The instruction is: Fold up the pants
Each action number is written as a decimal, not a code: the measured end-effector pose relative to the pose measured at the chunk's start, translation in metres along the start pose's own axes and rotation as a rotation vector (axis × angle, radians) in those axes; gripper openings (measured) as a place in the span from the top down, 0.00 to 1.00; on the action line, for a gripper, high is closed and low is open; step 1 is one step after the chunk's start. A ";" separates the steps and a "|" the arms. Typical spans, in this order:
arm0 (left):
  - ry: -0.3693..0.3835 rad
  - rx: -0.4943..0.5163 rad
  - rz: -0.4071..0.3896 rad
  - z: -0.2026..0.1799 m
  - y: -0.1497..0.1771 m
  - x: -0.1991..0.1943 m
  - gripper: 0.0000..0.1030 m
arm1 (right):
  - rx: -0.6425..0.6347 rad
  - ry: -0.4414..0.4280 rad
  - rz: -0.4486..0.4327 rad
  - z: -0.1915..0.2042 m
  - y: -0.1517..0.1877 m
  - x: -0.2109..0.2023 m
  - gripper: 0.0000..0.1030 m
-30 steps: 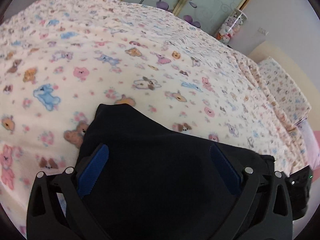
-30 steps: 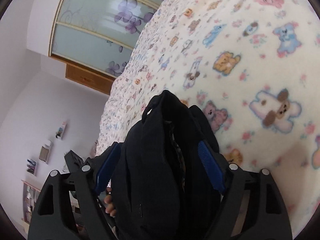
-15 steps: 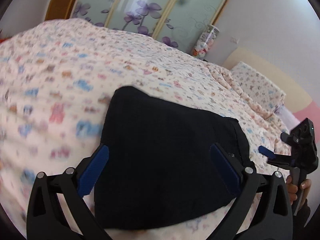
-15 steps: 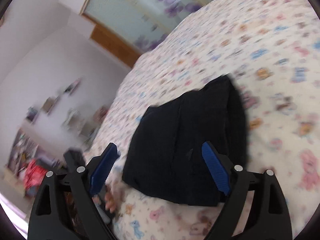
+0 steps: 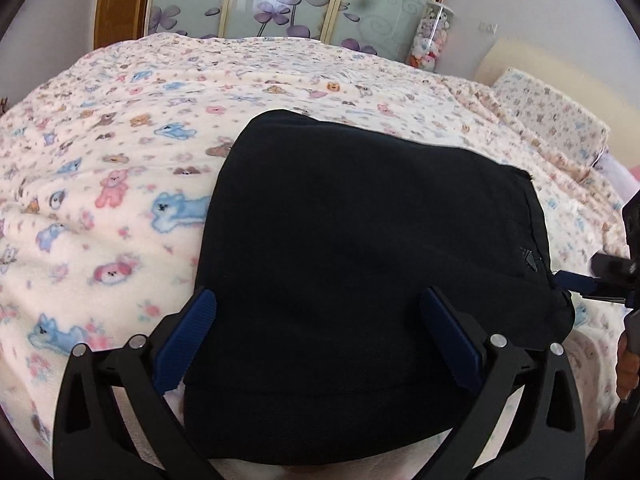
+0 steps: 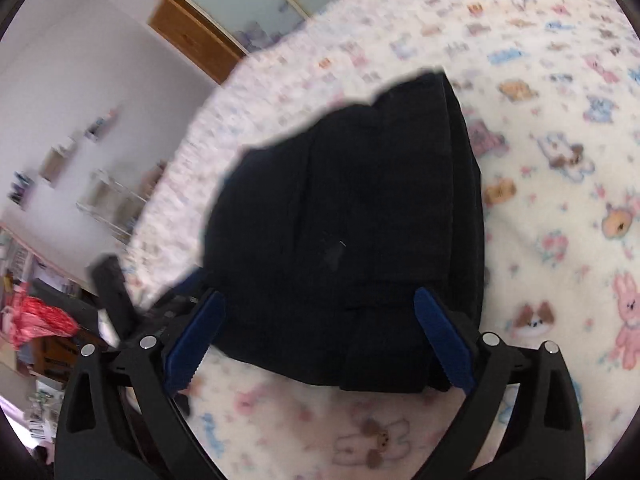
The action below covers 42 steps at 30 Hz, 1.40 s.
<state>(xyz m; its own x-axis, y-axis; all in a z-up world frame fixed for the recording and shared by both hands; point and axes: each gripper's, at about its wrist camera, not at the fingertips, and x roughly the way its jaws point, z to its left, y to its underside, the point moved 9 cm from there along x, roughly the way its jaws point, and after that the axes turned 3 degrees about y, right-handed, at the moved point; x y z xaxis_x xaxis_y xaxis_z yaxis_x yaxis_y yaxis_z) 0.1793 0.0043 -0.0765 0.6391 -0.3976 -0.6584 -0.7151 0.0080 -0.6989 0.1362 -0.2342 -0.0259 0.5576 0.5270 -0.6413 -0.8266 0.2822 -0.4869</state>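
Observation:
The black pants [image 5: 360, 272] lie folded into a compact stack on the animal-print blanket [image 5: 120, 168]. My left gripper [image 5: 320, 336] is open and hovers over the near edge of the stack, holding nothing. In the right wrist view the pants [image 6: 352, 216] show stacked layers at their right side. My right gripper [image 6: 320, 336] is open and empty above the stack's near edge. The right gripper also shows at the right edge of the left wrist view [image 5: 612, 276], beside the stack.
The bed blanket [image 6: 560, 160] spreads all round the pants. A pillow [image 5: 560, 120] lies at the far right. Sliding glass doors with purple flowers [image 5: 288, 4] stand behind the bed. Shelves and clutter [image 6: 40, 300] lie beyond the bed's left edge.
Both grippers have let go of the pants and drawn back and up. The pants, held at both ends a second ago, now rest folded on the blanket.

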 end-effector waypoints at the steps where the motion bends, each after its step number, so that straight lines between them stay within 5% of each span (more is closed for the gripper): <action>1: 0.019 -0.014 -0.010 0.002 0.000 -0.002 0.02 | 0.020 -0.033 -0.046 0.000 -0.007 -0.009 0.05; 4: 0.061 -0.049 -0.025 0.004 -0.001 -0.006 0.02 | 0.131 -0.047 -0.131 -0.028 -0.026 -0.024 0.05; 9: 0.058 -0.046 -0.023 0.004 -0.001 -0.005 0.02 | 0.267 -0.058 -0.059 -0.066 -0.029 0.007 0.05; 24: 0.061 -0.047 -0.024 0.003 -0.001 -0.005 0.02 | 0.162 -0.073 0.012 -0.067 -0.029 0.034 0.06; 26: 0.060 -0.047 -0.024 0.003 -0.001 -0.006 0.02 | 0.138 -0.055 -0.008 -0.063 -0.030 0.033 0.15; 28: 0.059 -0.052 -0.023 0.004 0.000 -0.005 0.02 | 0.135 -0.047 -0.024 -0.062 -0.031 0.031 0.46; 30: 0.063 -0.060 -0.021 0.005 0.000 -0.005 0.02 | 0.145 -0.065 -0.039 -0.059 -0.033 0.026 0.54; 42: 0.078 -0.137 -0.029 0.015 0.000 -0.006 0.02 | -0.236 -0.070 -0.166 0.049 -0.031 -0.006 0.63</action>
<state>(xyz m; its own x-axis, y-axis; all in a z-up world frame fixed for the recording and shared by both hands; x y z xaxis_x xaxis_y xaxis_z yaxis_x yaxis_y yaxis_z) 0.1800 0.0209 -0.0768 0.6400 -0.4655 -0.6113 -0.7320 -0.1275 -0.6693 0.1552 -0.2069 0.0223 0.6706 0.5458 -0.5024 -0.6792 0.1795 -0.7117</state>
